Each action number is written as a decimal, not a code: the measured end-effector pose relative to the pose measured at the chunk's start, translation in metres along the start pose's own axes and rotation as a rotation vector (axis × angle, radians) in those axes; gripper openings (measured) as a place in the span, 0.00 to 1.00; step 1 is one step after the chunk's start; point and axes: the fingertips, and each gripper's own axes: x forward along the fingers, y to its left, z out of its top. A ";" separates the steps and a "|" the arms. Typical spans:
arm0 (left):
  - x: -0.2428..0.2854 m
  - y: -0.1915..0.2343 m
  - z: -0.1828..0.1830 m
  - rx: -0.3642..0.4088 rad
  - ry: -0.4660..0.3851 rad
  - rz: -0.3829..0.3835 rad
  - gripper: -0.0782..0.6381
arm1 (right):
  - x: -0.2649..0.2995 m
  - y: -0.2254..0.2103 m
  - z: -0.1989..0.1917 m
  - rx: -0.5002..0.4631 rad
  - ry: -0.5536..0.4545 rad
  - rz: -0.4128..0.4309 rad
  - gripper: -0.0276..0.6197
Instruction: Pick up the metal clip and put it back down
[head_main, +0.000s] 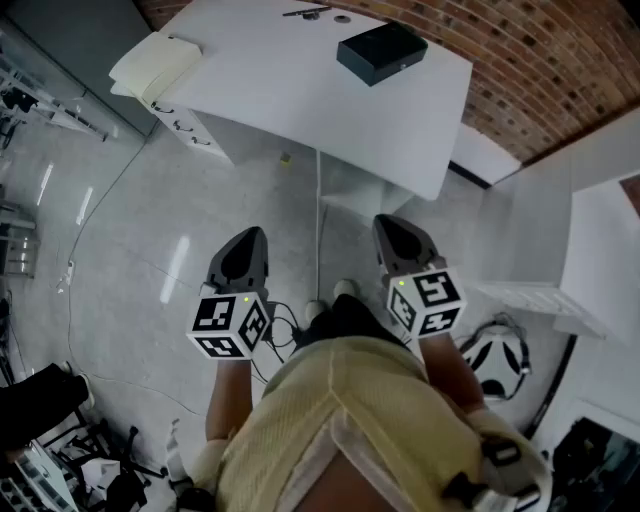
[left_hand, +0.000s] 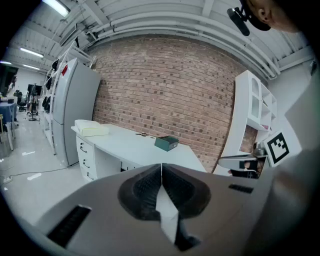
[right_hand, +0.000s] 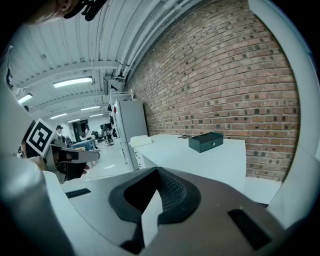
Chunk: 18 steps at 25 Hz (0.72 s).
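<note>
The metal clip (head_main: 305, 12) is a small dark shape at the far edge of the white desk (head_main: 290, 95), well ahead of both grippers. It shows faintly in the left gripper view (left_hand: 142, 134) and in the right gripper view (right_hand: 184, 136). My left gripper (head_main: 243, 248) is held over the floor short of the desk, its jaws shut together with nothing between them (left_hand: 161, 167). Beside it, my right gripper (head_main: 400, 236) is also shut and empty (right_hand: 157, 172). Both point towards the desk and slightly down.
A dark box (head_main: 382, 52) lies on the desk near the clip, and a cream stack (head_main: 155, 65) sits at the desk's left end above drawers. White shelving (head_main: 590, 230) stands to the right. A headset (head_main: 497, 357) and cables (head_main: 285, 325) lie on the floor.
</note>
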 end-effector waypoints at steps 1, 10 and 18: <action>0.003 -0.003 0.001 -0.001 0.004 0.001 0.12 | 0.001 -0.004 0.000 0.007 0.002 0.001 0.05; 0.027 -0.016 0.011 -0.010 0.007 0.020 0.12 | 0.013 -0.027 0.009 0.027 -0.004 0.034 0.05; 0.049 -0.024 0.018 -0.027 0.006 0.030 0.11 | 0.033 -0.025 0.019 0.012 0.008 0.140 0.05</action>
